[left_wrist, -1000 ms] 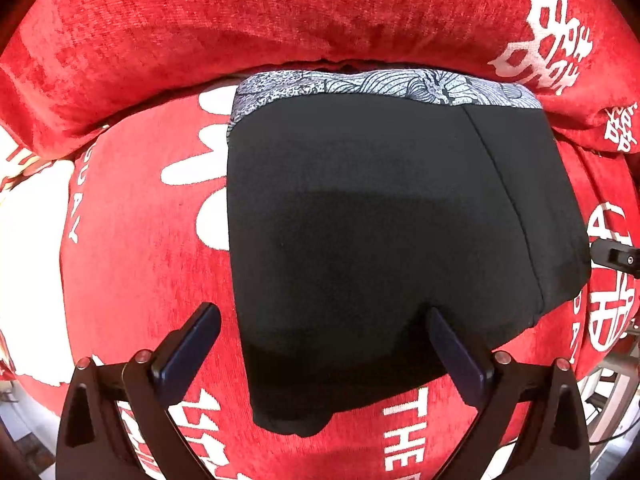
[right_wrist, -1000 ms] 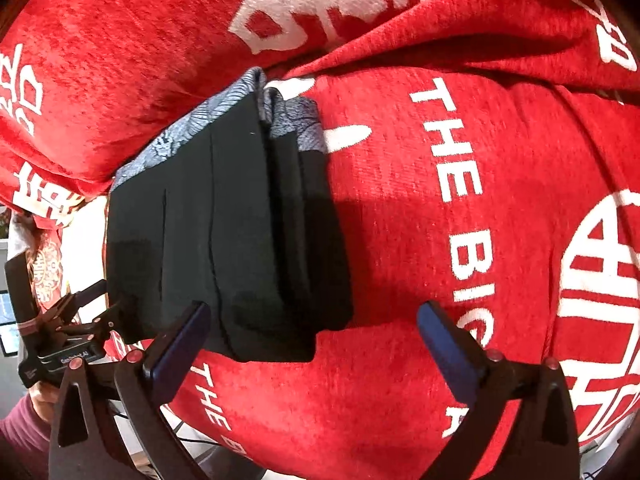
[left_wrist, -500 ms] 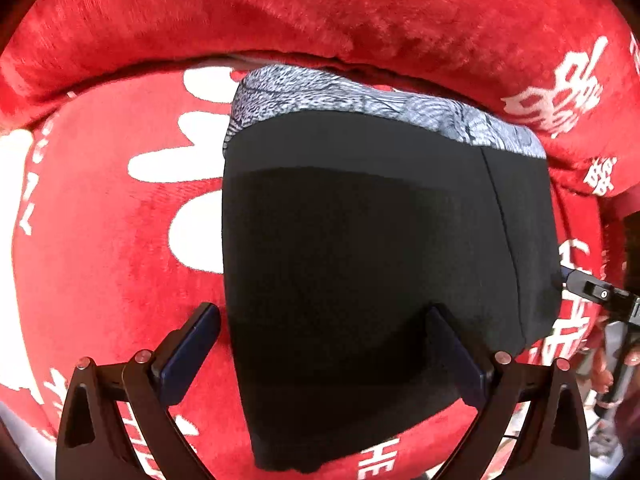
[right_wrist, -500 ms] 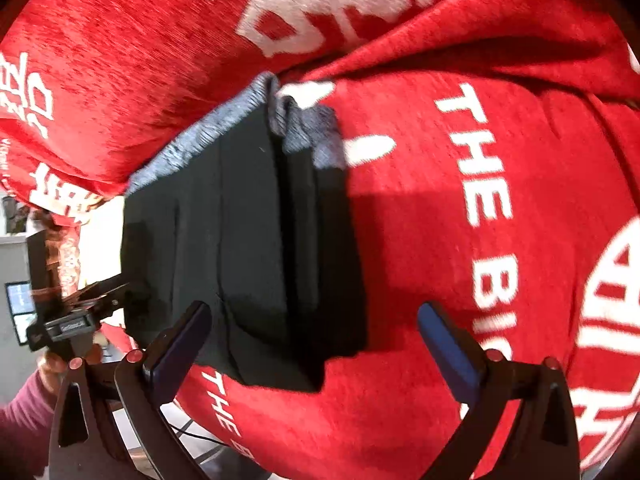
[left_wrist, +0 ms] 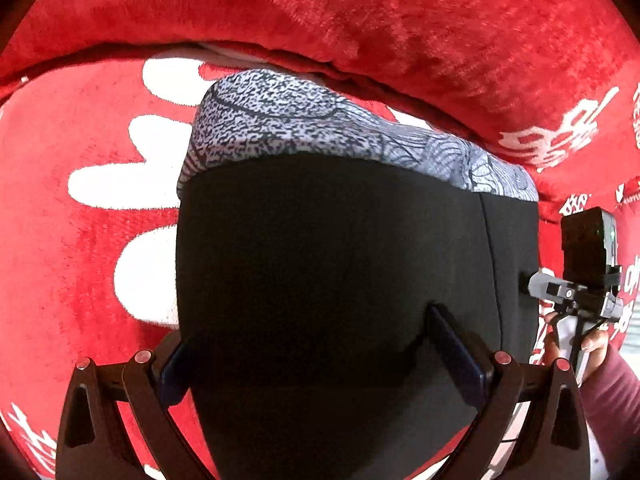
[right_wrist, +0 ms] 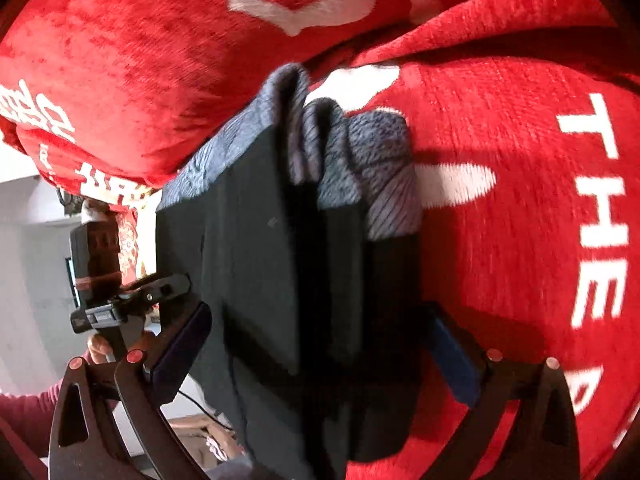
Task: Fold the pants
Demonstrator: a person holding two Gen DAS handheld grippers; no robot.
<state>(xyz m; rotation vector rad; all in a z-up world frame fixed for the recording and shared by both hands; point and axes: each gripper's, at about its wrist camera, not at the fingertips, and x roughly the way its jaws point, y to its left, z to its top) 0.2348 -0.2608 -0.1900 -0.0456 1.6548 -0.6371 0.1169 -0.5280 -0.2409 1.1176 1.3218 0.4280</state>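
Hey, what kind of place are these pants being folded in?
Probably a home living room or bedroom. The folded black pants with a grey patterned waistband lie on a red plush cover with white lettering, against a matching red cushion. It could be a sofa or bed.

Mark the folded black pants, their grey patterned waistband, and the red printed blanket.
Folded black pants (left_wrist: 320, 272): left wrist view, middle of black panel.
Grey patterned waistband (left_wrist: 304, 128): left wrist view, band's middle.
Red printed blanket (right_wrist: 500, 160): right wrist view, bare red area.
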